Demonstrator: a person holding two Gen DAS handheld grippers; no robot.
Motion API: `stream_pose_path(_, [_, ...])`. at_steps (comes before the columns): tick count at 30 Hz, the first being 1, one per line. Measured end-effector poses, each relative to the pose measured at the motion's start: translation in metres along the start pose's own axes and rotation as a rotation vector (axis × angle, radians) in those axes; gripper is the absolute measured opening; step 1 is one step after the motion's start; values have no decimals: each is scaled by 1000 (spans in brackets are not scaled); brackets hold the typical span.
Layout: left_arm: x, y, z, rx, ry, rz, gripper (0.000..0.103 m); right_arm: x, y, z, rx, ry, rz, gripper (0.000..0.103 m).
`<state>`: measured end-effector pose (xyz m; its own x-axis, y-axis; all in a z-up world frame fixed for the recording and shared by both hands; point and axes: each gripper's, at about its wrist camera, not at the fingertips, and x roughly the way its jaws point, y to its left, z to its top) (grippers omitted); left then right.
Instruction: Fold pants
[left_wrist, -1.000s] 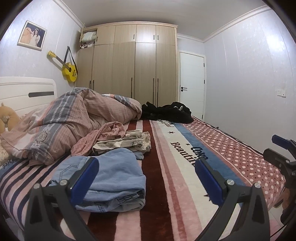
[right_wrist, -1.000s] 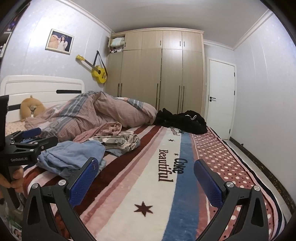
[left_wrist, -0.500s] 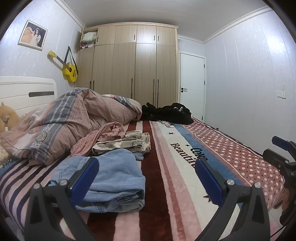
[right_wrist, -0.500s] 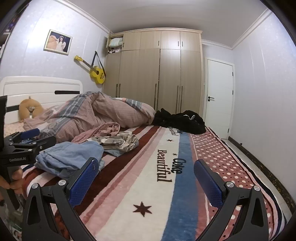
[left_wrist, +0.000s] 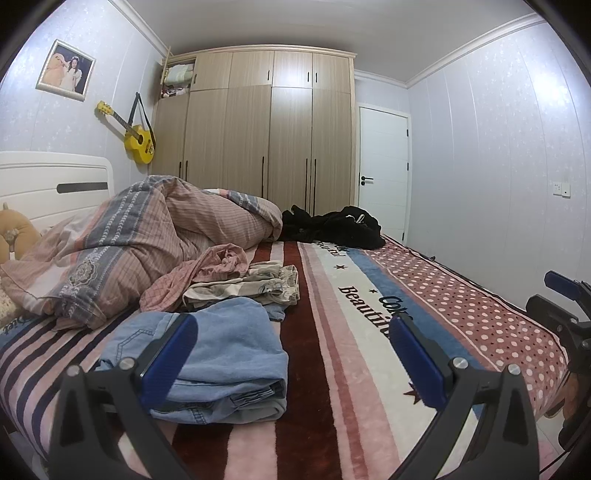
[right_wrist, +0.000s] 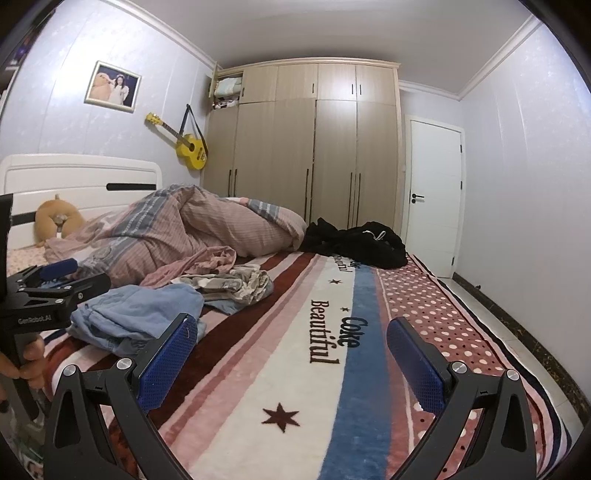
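Folded light-blue denim pants (left_wrist: 225, 354) lie on the striped bed blanket (left_wrist: 332, 369), just ahead of my left gripper (left_wrist: 291, 360), which is open and empty with its left finger in front of the pants. They also show in the right wrist view (right_wrist: 140, 314). My right gripper (right_wrist: 291, 363) is open and empty above the blanket (right_wrist: 295, 369), to the right of the pants. The right gripper shows at the right edge of the left wrist view (left_wrist: 565, 306); the left gripper shows at the left of the right wrist view (right_wrist: 55, 284).
A beige patterned garment (left_wrist: 255, 284) and a pink checked one (left_wrist: 199, 273) lie behind the pants. A rumpled duvet (left_wrist: 147, 236) fills the bed's left side. Black clothes (left_wrist: 332, 229) lie at the far end. Wardrobe (left_wrist: 266, 140) and door (left_wrist: 384, 170) stand behind.
Both grippers have drifted back and slightly up from the bed; the pants lie still. Both stay open.
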<state>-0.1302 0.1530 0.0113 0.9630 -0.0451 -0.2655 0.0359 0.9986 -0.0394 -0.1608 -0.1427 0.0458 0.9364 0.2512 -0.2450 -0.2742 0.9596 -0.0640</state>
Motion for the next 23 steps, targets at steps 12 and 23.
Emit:
stream_pose_path(12, [0,-4,0,0,-1,2,102,0,-2,1,4,-1,-1,103])
stream_pose_path(23, [1,-6,1,-4,0,6,102,1,-2,0,4,0,-1,103])
